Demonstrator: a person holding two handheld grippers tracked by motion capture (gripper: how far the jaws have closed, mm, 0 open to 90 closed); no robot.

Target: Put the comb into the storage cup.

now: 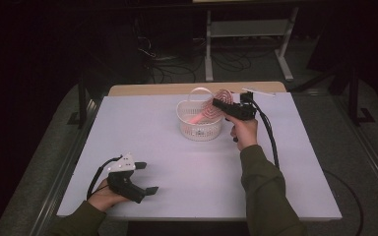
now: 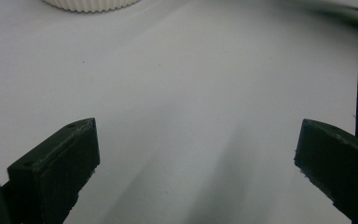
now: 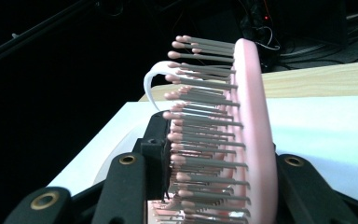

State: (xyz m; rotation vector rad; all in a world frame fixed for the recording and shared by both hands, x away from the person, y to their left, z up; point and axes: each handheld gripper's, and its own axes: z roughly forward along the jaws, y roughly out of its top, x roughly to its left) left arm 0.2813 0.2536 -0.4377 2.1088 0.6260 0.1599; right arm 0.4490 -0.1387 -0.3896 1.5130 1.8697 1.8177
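A pink hairbrush [image 1: 220,100] with grey, pink-tipped bristles is tilted over a white slotted basket [image 1: 197,129], its handle end reaching down inside. My right gripper [image 1: 222,104] is shut on the brush head. In the right gripper view the brush [image 3: 254,121] stands between the two black jaws of that gripper [image 3: 214,186], and the basket's white handle [image 3: 150,84] arches behind it. My left gripper [image 1: 147,178] rests near the table's front left, open with nothing between its fingers. In the left gripper view, bare white table lies between the jaws of this gripper [image 2: 196,144], and the basket's base [image 2: 91,3] is far ahead.
A white sheet [image 1: 177,162] covers the table, and a strip of wood [image 1: 142,90] shows at its far edge. A thin white object [image 1: 259,92] lies at the back right. Beyond the table are floor cables and a white stand [image 1: 246,29].
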